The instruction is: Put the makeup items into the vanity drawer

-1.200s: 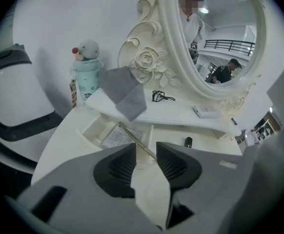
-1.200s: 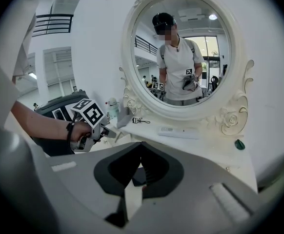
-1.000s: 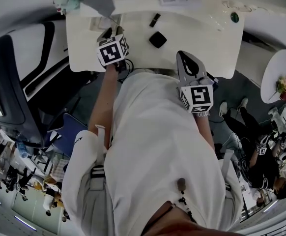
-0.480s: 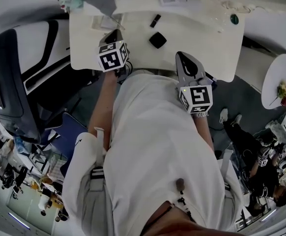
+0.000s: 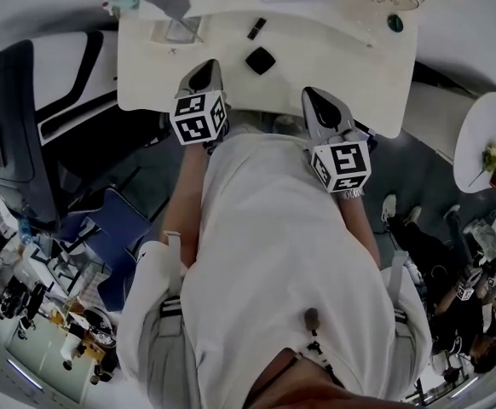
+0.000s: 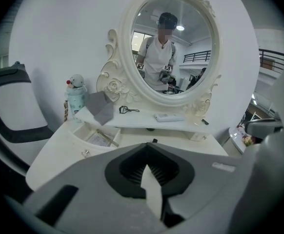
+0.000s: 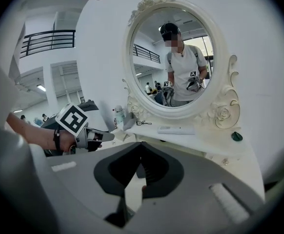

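On the white vanity top (image 5: 342,58) lie a black square compact (image 5: 260,60) and a black lipstick (image 5: 256,28). The drawer (image 5: 156,32) at the back left stands open, with a thin stick (image 6: 106,137) and a flat card inside. My left gripper (image 5: 202,73) is over the front edge, short of the drawer and left of the compact, shut with nothing between its jaws (image 6: 148,172). My right gripper (image 5: 319,102) is at the front edge, to the right of the compact, and is shut and empty too (image 7: 138,172).
An oval mirror (image 6: 171,43) stands at the back above a shelf with an eyelash curler (image 6: 127,110) and a white flat case (image 6: 169,116). A snowman bottle (image 6: 75,94) and grey cloth (image 6: 101,106) sit back left. A green object (image 5: 395,23) lies at the right. A black chair (image 5: 9,135) stands at the left.
My left gripper has drawn back from the open drawer toward the table's front edge and risen. The right gripper has shifted slightly along the front edge.
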`<state>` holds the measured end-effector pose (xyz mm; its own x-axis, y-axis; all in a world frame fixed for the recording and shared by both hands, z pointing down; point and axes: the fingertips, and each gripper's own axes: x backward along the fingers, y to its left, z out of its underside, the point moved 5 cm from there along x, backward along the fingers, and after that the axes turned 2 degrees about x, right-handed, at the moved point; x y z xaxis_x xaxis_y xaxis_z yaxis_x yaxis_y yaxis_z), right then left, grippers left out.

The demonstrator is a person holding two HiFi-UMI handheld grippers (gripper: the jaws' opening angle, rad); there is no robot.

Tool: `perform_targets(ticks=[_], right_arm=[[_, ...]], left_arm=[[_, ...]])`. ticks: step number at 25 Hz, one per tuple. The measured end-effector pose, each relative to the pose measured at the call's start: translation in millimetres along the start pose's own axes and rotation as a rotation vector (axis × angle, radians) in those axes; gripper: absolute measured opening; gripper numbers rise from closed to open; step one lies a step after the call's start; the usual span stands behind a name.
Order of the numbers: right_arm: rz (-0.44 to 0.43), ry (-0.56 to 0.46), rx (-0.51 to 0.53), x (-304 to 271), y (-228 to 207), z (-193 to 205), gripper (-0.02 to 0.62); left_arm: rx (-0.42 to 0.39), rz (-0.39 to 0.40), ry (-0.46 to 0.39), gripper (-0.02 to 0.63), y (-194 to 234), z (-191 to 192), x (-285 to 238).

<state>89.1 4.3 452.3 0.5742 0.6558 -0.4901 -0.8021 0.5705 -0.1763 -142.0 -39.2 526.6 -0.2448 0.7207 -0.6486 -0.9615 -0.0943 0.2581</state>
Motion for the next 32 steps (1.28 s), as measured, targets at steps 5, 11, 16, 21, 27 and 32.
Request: perform_targets(ticks=[5,11,16,21,27,32], right_arm=[[-0.027,-0.043,-0.01,22.1,-10.8,3.9,0.008],[-0.064,-0.073,0.013,44.8,-18.9,6.6,0.008],[-0.052,-0.099,0.034,63.3,-31.4,8.7,0.008],[-0.115,-0.188,0.092,84.8,-32.3,-3.6,0.008],[-0.256,-0.303,-0.039,127.3,-28.2,-42.6,0.008],[-0.256,-0.33,0.002,145.4,-22.5,-44.4,0.008]], left_arm=[[-0.017,-0.015,-0.022,0.006,-35.0,14.7,21.2],[0.021,0.056,-0.086,0.006,-81.3,23.0,45.7],[0.009,0.17,-0.165,0.006,-130.6,25.1,71.0],[-0.101,0.268,-0.291,0.006,-181.5,11.8,99.4],[-0.157,0.351,-0.438,0.006,-222.7,-21.0,134.2],[-0.166,0.449,-0.437,0.006,-255.3,-10.3,143.1]])
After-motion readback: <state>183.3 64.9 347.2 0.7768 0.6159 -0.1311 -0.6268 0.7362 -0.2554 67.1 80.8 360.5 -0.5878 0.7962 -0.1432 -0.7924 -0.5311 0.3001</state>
